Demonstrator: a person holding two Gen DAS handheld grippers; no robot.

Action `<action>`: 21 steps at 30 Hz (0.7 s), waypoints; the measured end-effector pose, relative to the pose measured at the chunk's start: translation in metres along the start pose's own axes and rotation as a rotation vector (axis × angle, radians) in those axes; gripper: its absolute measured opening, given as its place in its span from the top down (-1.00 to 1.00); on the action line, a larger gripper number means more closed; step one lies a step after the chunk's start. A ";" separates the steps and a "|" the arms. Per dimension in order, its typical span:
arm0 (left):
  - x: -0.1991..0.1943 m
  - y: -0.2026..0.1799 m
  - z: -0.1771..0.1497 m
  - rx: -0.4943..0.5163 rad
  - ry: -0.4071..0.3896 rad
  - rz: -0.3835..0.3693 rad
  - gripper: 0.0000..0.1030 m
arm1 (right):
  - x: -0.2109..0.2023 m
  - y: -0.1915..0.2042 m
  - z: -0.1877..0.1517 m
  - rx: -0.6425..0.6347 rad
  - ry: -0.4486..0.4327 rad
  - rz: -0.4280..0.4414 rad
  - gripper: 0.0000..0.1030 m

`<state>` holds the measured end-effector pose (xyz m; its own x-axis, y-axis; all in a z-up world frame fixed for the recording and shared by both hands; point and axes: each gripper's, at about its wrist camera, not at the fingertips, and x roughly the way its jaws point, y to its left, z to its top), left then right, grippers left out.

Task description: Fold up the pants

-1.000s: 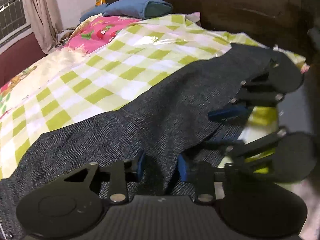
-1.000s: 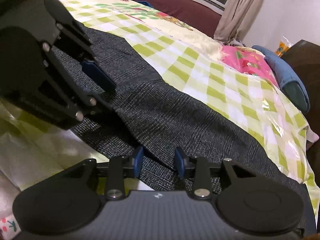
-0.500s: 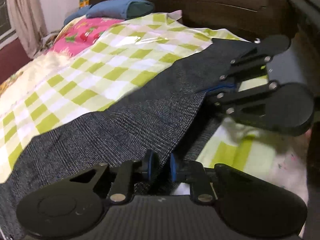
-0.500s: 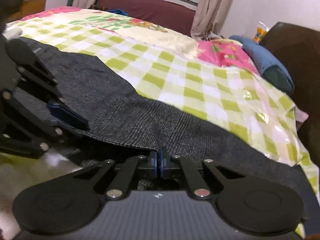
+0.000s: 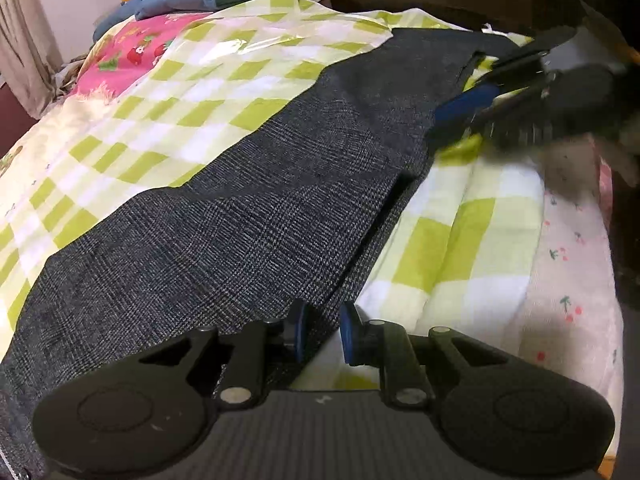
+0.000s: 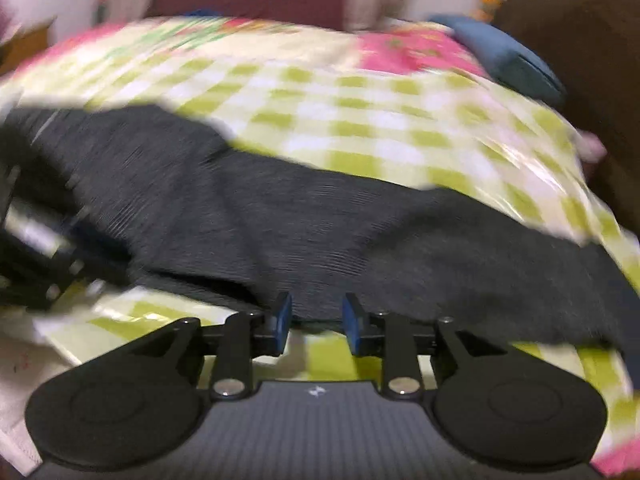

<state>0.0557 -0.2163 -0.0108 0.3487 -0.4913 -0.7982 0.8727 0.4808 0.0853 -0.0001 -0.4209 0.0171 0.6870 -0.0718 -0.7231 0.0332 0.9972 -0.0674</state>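
Dark grey pants [image 5: 248,216] lie along the near edge of the green-checked bedspread [image 5: 224,80] | left gripper [image 5: 322,334] clenched on their near hem | right gripper [image 6: 316,322] has just been opening, released, hem just beyond its blue pads [image 6: 282,316]

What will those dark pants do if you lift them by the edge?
Probably droop: the pants already sag and wrinkle across the bed. Likely light, since the left gripper pinches just one thin edge. The woven cloth looks rough, so probably not slippery.
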 end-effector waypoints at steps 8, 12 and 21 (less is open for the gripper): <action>0.005 0.000 0.011 -0.017 -0.036 0.037 0.35 | -0.008 -0.126 -0.016 0.609 -0.097 -0.172 0.38; 0.016 -0.003 0.018 -0.014 -0.038 0.071 0.35 | -0.008 -0.141 -0.021 0.756 -0.171 -0.034 0.38; 0.023 -0.006 0.020 0.006 -0.020 0.057 0.35 | 0.011 -0.154 -0.042 0.845 -0.146 -0.045 0.83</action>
<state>0.0656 -0.2453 -0.0177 0.4046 -0.4774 -0.7800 0.8533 0.5039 0.1341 -0.0284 -0.5762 -0.0092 0.7565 -0.1660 -0.6326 0.5528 0.6793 0.4827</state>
